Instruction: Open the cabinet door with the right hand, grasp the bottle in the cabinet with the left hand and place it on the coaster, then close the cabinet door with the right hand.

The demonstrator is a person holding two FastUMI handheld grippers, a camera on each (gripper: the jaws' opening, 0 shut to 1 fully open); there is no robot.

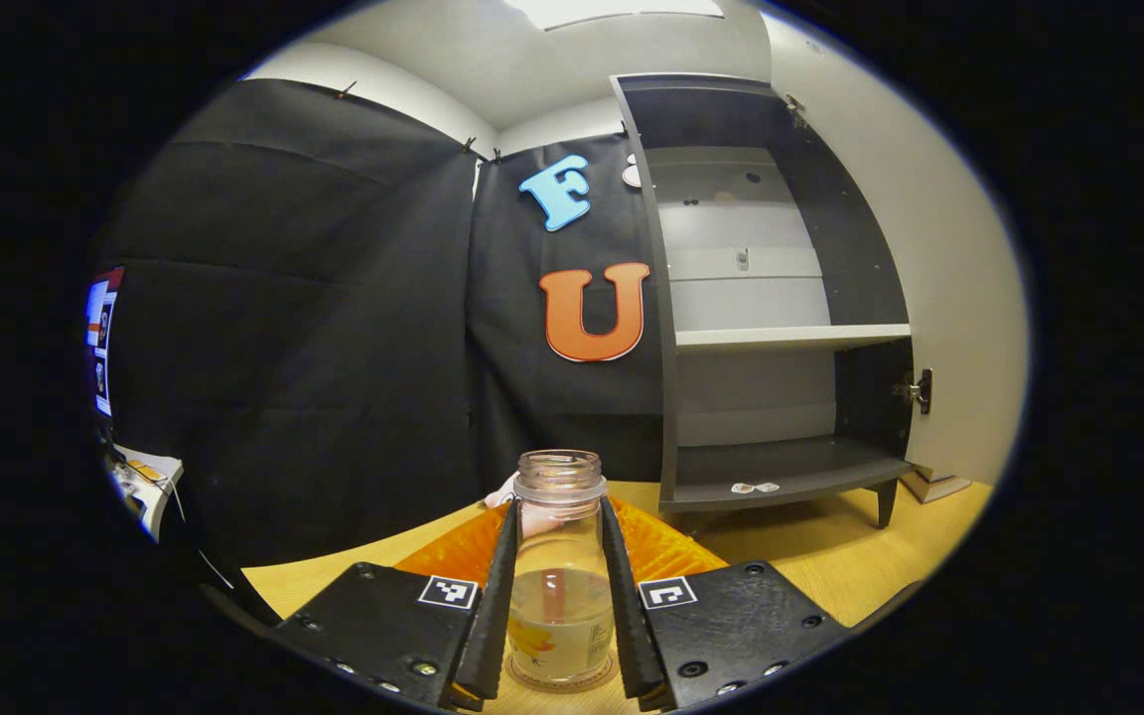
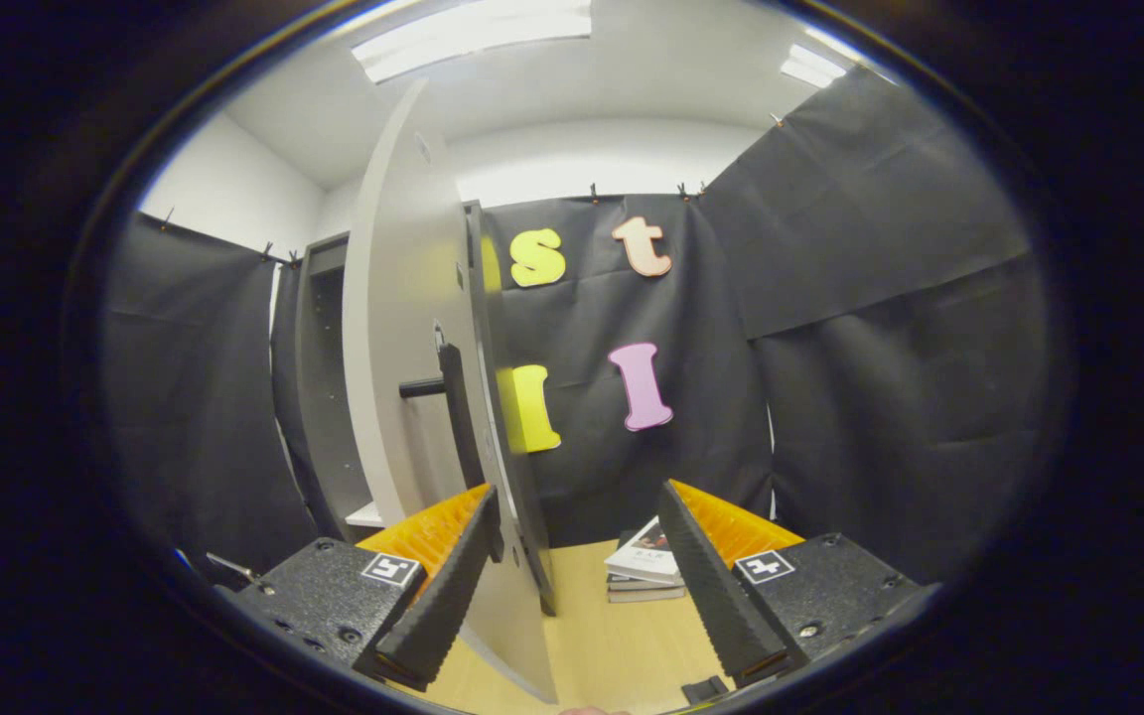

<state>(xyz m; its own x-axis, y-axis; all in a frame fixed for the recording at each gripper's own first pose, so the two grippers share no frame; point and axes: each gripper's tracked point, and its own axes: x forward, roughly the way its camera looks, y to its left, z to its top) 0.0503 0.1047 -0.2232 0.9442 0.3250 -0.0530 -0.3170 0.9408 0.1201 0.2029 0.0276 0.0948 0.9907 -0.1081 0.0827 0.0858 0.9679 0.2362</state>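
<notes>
The left tongs [image 1: 560,596] are clamped on the bottle [image 1: 559,571], one finger pressed to each side of its body below the shoulder. The bottle stands upright on the table [image 1: 830,566], and a pale round rim under its base looks like the coaster [image 1: 560,683]; whether it sits squarely on it I cannot tell. It is clear and hard, glass by the look of it, cylindrical with a threaded neck, no cap, and a printed label low on the body. A little clear liquid sits in the lower part, so it should be moderately heavy, rigid, smooth and breakable, and with an open mouth it must stay upright. The straight wall at mid-body is the sound place to hold; the ridged fingers should help against slipping.

The cabinet [image 1: 781,338] stands open behind it, dark grey frame, pale back panel, flat shelves.

The right tongs [image 2: 572,586] are apart, holding nothing, with the edge of the cabinet door [image 2: 403,328] standing between the fingers. The door is a flat, stiff pale panel with a dark bar handle [image 2: 448,397]. A stack of books [image 2: 646,571] lies on the table beyond.
</notes>
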